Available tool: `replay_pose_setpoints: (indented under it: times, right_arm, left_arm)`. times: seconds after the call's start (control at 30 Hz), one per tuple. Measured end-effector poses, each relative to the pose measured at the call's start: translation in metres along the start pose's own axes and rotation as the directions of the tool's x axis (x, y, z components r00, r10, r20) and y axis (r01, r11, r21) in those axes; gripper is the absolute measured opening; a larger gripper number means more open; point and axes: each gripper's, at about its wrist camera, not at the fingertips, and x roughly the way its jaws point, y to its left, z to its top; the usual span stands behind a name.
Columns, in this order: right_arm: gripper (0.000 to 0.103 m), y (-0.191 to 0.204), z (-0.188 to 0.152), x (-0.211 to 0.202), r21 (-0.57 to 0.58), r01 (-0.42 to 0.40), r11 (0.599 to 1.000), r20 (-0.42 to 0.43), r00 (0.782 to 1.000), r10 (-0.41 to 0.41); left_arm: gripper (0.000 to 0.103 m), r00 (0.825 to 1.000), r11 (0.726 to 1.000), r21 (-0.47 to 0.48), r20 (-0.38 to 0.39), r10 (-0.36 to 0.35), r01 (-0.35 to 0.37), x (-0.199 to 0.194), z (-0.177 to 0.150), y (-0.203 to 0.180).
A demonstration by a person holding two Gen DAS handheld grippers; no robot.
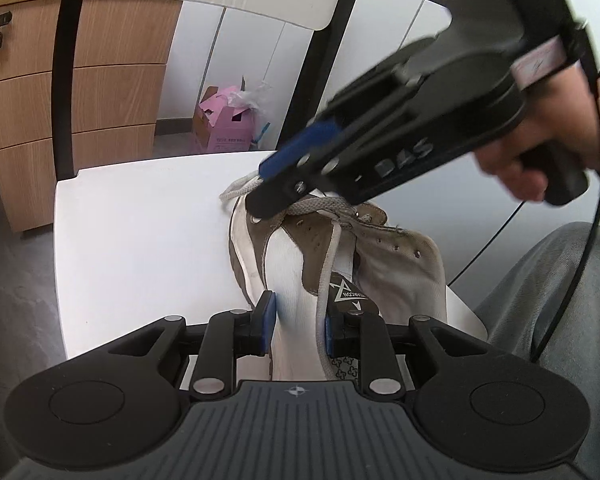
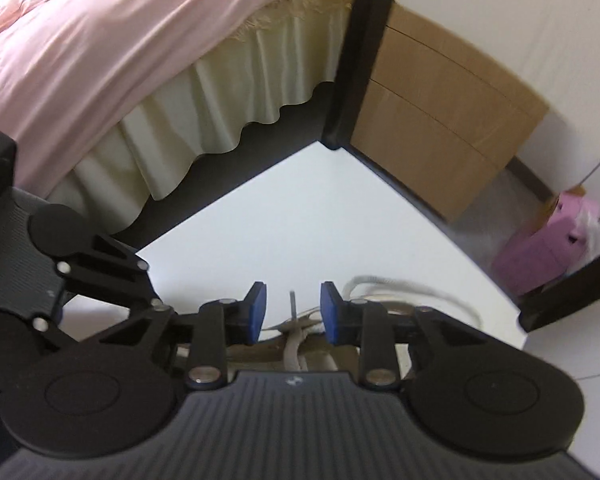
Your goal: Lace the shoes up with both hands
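Left hand-held gripper (image 1: 296,324) is clamping shoe (image 1: 340,256) tongue; right hand-held gripper (image 2: 293,310), open, is straddling lace (image 1: 328,276) (partly threaded, eyelets remaining).

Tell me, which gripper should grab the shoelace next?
Probably the right gripper. Its open jaws sit right over the laces near the toe, with a lace tip standing between them. The left gripper looks busy: its jaws straddle the shoe at the heel end, steadying it.
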Motion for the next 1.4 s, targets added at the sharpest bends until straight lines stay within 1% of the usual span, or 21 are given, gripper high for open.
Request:
replay_pose_setpoints:
  times: [0.03,0.07,0.1,0.13,0.2,0.3,0.37,0.43,0.53,0.63,0.73,0.77,0.87,1.0,1.07,1.1,1.13,1.2,1.23,1.27,1.4]
  right_arm:
    - [0.015,-0.002,-0.005,0.005,-0.001,0.001,1.0,-0.017,1.0,-0.001]
    - [0.011,-0.004,-0.009,0.01,-0.002,0.002,1.0,-0.034,0.999,-0.002]
    - [0.005,-0.005,-0.014,0.015,-0.002,0.003,1.0,-0.051,0.999,-0.004]
    - [0.003,-0.004,-0.016,0.018,-0.013,0.008,1.0,-0.057,0.998,-0.009]
    - [0.003,0.004,-0.017,0.02,-0.055,0.025,0.998,-0.041,0.999,-0.028]
    - [0.002,0.015,-0.016,0.019,-0.094,0.041,0.995,-0.007,0.999,-0.042]
    - [0.002,0.018,-0.014,0.013,-0.08,0.037,0.996,0.036,0.999,-0.034]
    - [0.002,0.021,-0.005,0.0,-0.062,0.024,0.998,0.107,0.994,-0.017]
    - [0.002,0.025,0.019,-0.022,-0.034,-0.024,0.999,0.21,0.977,0.03]
    - [0.003,0.029,0.047,-0.047,-0.018,-0.089,0.996,0.323,0.942,0.09]
    - [0.003,0.038,0.075,-0.069,-0.038,-0.148,0.988,0.389,0.909,0.151]
    - [0.003,0.042,0.083,-0.074,-0.056,-0.154,0.986,0.395,0.904,0.164]
    - [0.003,0.055,0.099,-0.077,-0.125,-0.133,0.983,0.374,0.912,0.171]
    - [0.005,0.053,0.099,-0.058,-0.123,-0.118,0.985,0.297,0.943,0.15]
    - [0.035,0.048,0.092,-0.054,-0.099,-0.116,0.988,0.271,0.952,0.139]
    - [0.068,0.045,0.088,-0.05,-0.085,-0.114,0.99,0.261,0.956,0.133]
    - [0.08,0.043,0.083,-0.046,-0.07,-0.109,0.992,0.257,0.959,0.124]
    - [0.082,0.033,0.076,-0.041,-0.011,-0.129,0.992,0.253,0.959,0.128]
    - [0.087,0.027,0.073,-0.039,0.026,-0.144,0.989,0.249,0.959,0.133]
    - [0.09,0.019,0.069,-0.037,0.066,-0.152,0.986,0.247,0.96,0.132]
    - [0.092,-0.011,0.045,-0.037,0.225,-0.144,0.964,0.271,0.959,0.08]
  left_arm:
    - [0.027,1.0,1.0,0.006,0.004,0.004,-0.004,0.001,0.0,-0.001]
    - [0.027,1.0,1.0,0.012,0.009,0.009,-0.009,0.002,0.0,-0.001]
    - [0.027,1.0,1.0,0.015,0.014,0.016,-0.017,0.003,0.0,-0.002]
    - [0.027,0.999,1.0,0.018,0.019,0.025,-0.026,0.005,0.0,-0.003]
    - [0.027,0.999,0.998,0.039,0.018,0.039,-0.039,0.009,0.0,-0.006]
    - [0.026,0.999,0.997,0.065,-0.003,0.035,-0.035,0.013,0.002,-0.009]
    - [0.026,1.0,0.998,0.056,-0.01,0.021,-0.02,0.017,0.002,-0.007]
    - [0.026,1.0,0.997,0.071,-0.017,0.027,-0.026,0.019,0.002,-0.008]
    - [0.026,1.0,0.998,0.052,-0.024,0.02,-0.019,0.021,0.002,-0.006]
    - [0.026,0.999,0.998,0.053,-0.027,0.02,-0.019,0.022,0.001,-0.007]
    - [0.026,0.999,0.998,0.054,-0.029,0.016,-0.015,0.023,0.001,-0.007]
    - [0.026,0.999,0.998,0.054,-0.029,0.017,-0.016,0.023,0.001,-0.007]
    - [0.026,0.999,0.998,0.056,-0.029,0.021,-0.019,0.023,0.001,-0.006]
    - [0.026,0.999,0.998,0.056,-0.027,0.022,-0.021,0.021,0.002,-0.007]
    - [0.026,0.999,0.998,0.057,-0.027,0.023,-0.022,0.022,0.002,-0.007]
    - [0.026,0.999,0.998,0.055,-0.027,0.023,-0.021,0.021,0.001,-0.007]
    - [0.026,0.999,0.998,0.054,-0.027,0.023,-0.021,0.021,0.001,-0.008]
    - [0.026,0.999,0.998,0.053,-0.027,0.024,-0.023,0.021,0.001,-0.009]
    - [0.026,0.999,0.998,0.053,-0.027,0.024,-0.023,0.021,0.002,-0.009]
    - [0.026,0.999,0.998,0.052,-0.028,0.024,-0.022,0.021,0.002,-0.009]
    - [0.026,0.999,0.999,0.048,-0.026,0.027,-0.025,0.021,0.002,-0.01]
